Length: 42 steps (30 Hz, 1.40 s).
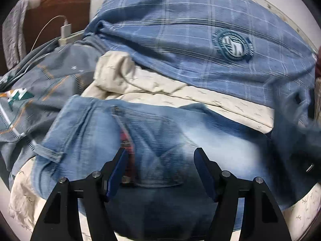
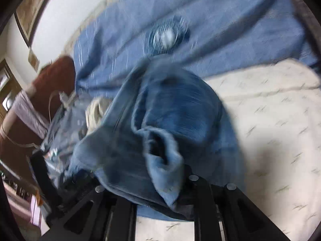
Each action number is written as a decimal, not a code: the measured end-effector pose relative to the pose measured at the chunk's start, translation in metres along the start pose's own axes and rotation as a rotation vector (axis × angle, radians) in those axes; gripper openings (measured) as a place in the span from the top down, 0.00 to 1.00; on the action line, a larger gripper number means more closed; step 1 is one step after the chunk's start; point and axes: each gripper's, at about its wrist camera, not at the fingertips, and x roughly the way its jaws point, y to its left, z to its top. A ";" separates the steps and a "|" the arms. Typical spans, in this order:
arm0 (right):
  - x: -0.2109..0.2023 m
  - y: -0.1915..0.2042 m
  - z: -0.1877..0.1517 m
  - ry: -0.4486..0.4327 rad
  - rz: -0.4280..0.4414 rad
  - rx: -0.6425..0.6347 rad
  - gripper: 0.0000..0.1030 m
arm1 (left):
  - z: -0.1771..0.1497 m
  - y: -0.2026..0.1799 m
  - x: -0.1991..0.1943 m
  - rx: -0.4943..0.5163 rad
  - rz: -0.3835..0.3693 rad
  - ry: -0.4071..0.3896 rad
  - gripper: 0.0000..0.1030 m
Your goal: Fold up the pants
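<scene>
Holding your left gripper point(image 1: 160, 155) wide open over the jeans point(image 1: 140, 132); right gripper point(image 2: 146, 182) is buried in denim, can't tell its state.

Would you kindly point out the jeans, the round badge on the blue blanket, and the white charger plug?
jeans point(image 1: 160, 128): left wrist view, faded denim beside the back pocket.
round badge point(image 1: 232, 45): left wrist view, its pale centre.
white charger plug point(image 1: 66, 29): left wrist view, its body.

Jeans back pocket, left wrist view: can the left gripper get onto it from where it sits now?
Probably yes. The left gripper is open with the jeans right beneath it, and the back pocket lies between its fingers with nothing covering it. The plaid quilt sits farther back, out of the way.
</scene>
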 end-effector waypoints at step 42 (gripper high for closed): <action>0.124 0.040 0.045 0.225 -0.152 -0.225 0.66 | -0.009 -0.028 0.010 0.094 -0.128 0.089 0.33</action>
